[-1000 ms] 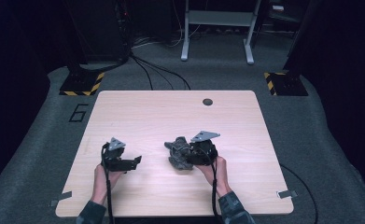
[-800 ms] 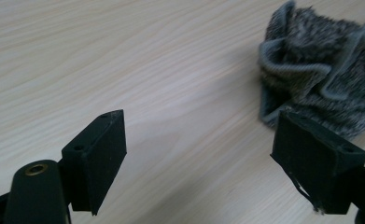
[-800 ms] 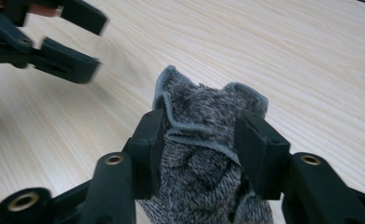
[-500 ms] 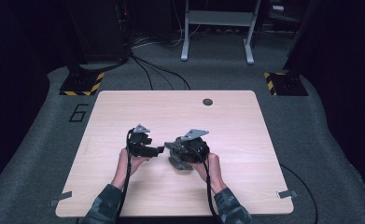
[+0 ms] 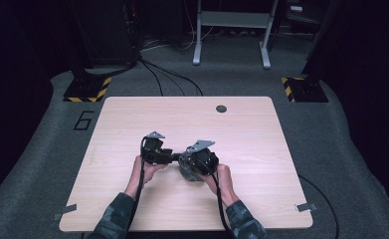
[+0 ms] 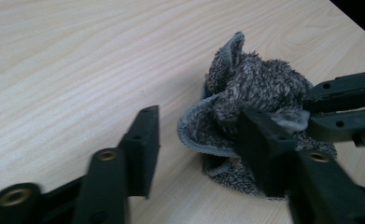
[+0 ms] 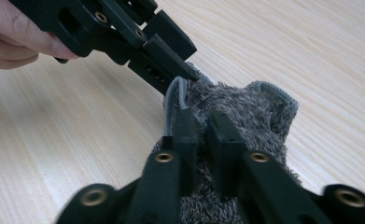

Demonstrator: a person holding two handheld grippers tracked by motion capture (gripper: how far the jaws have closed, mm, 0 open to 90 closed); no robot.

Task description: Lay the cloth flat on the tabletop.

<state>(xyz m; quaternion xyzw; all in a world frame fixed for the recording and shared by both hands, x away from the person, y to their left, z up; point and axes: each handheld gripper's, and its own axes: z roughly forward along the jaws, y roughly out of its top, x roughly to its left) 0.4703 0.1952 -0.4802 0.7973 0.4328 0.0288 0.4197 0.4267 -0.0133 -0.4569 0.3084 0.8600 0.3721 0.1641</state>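
Towel [image 6: 245, 102] bunched on table | right gripper [image 7: 200, 122] jaws clamped on it | left gripper [image 6: 203, 135] jaws closing, apart around it

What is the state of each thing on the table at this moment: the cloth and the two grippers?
grey cloth: crumpled in a heap on the table, gripped at one fold.
right gripper: shut on a fold of the cloth, jaws just closed further.
left gripper: jaws part open, just closing, an edge of the cloth between them, not yet pinched.
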